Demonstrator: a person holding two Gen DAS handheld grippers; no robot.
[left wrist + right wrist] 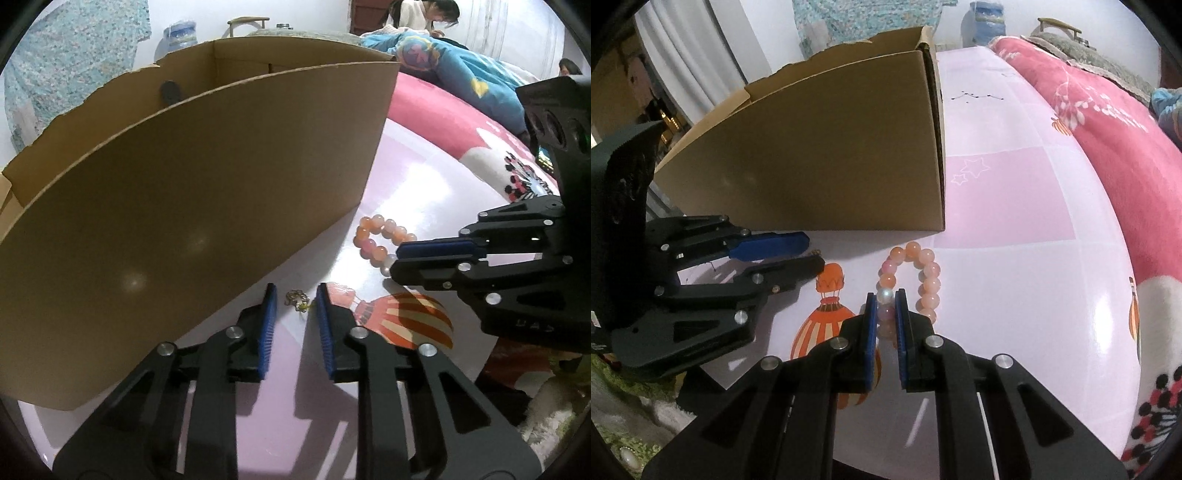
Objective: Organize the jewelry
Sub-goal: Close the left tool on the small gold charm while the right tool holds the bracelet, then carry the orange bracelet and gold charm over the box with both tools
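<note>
Jewelry lies right at both claws: the peach-and-pink round-bead bracelet (911, 286) has its near side between the blue pads of the right claw (885, 301), whose jaws stand narrowly apart around a pale pearly bead; whether the pads actually press it I cannot tell. The rest of the loop rests flat just ahead of that claw on the glossy pink desk (1015, 295).

Just beyond the tips of the left claw (295, 295), whose jaws are parted with nothing between them, sits a small gold-coloured chain trinket (295, 299) on the desk; its exact form is too small to make out. The right claw (397, 258) reaches in from that claw's right side, over the bracelet (376, 236).

Left of and ahead of the left claw, close by, stands a large open brown cardboard box (184, 192). Beside both claws an orange striped hot-air-balloon print (827, 314) marks the desk. Farther off to the right lies a pink flowered blanket (1108, 122).
</note>
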